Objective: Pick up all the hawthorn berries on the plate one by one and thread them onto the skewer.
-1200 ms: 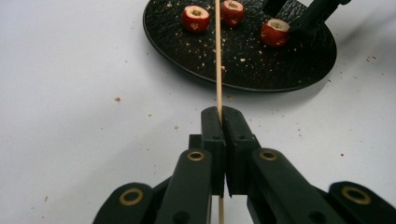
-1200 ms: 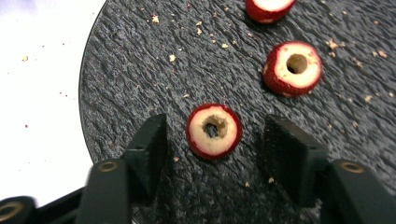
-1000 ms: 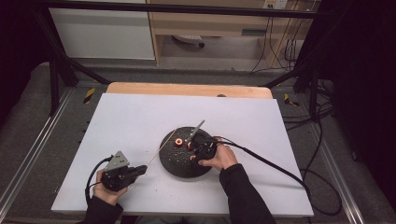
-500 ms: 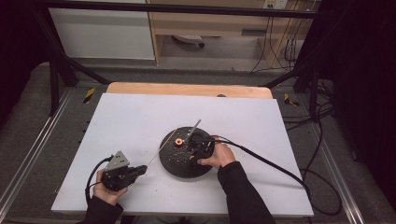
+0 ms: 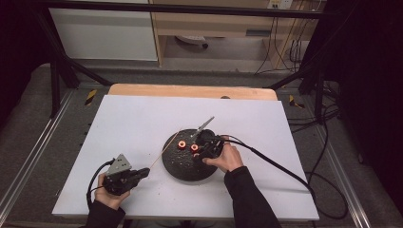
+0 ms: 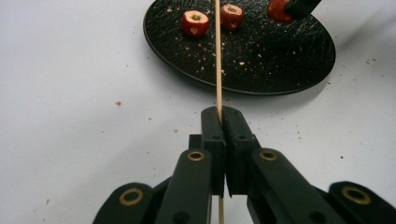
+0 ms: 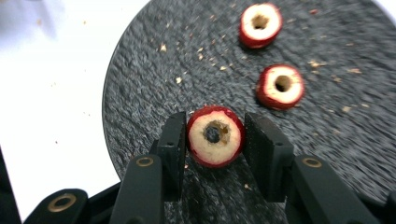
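Between right gripper [image 7: 215, 137] pads, cored fruit [image 7: 215, 136]

black jaws with brass-ringed screws, black cables, dark sleeves [image 5: 247, 199].

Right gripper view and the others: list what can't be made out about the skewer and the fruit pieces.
- Skewer: its far tip runs off the top edge of the left gripper view; in the high view it is too thin to trace.
- Held fruit piece: its sides are covered by the right gripper's fingers.
- Third fruit piece: cut off by the top edge.
- Plate: blurred.
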